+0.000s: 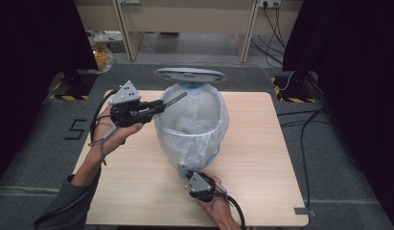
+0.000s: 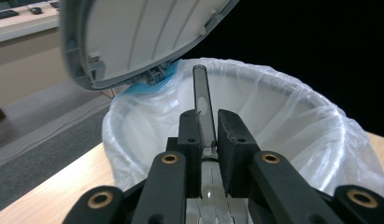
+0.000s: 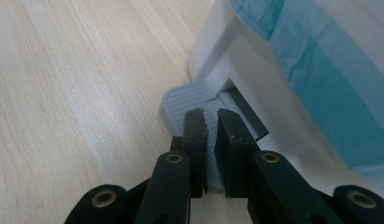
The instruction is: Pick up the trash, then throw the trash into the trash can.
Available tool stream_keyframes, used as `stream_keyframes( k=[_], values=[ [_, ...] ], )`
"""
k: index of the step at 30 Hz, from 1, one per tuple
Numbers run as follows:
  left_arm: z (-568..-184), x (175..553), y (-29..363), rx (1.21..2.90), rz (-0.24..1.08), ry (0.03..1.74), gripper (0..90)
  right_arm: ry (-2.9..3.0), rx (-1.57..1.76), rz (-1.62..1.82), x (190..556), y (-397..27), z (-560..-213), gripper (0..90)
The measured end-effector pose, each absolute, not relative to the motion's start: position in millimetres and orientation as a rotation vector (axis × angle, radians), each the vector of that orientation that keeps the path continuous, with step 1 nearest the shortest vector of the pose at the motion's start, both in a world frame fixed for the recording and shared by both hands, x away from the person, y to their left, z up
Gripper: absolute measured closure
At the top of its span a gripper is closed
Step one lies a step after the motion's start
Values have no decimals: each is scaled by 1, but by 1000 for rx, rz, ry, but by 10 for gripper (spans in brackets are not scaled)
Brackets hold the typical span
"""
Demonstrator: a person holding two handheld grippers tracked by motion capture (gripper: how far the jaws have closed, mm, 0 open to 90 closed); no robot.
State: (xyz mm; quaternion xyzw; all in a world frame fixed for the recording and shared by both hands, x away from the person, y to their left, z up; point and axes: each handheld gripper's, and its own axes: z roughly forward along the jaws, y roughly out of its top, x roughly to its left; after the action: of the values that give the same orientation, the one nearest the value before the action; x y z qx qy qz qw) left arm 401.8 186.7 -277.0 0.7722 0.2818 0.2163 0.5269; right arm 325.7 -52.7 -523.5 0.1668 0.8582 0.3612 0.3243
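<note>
Where one bin stands open — two claws, one utensil.

A lined pedal bin stands on the wooden table.

A lab: black curtains, taped tripod feet, floor cables.

A white bin with clear liner, grey lid, grey ribbed pedal, pale woodgrain table.
</note>
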Motion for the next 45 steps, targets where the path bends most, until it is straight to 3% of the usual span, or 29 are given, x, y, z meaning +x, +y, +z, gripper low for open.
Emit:
stream_keyframes(
  k=[29, 45],
  values=[
    [-281, 421, 138, 1896, 471, 626, 797, 2253, 430, 943, 326, -53, -523, 819],
    [-287, 423, 135, 1891, 448, 626, 758, 2253, 430, 943, 326, -53, -523, 819]
  ],
)
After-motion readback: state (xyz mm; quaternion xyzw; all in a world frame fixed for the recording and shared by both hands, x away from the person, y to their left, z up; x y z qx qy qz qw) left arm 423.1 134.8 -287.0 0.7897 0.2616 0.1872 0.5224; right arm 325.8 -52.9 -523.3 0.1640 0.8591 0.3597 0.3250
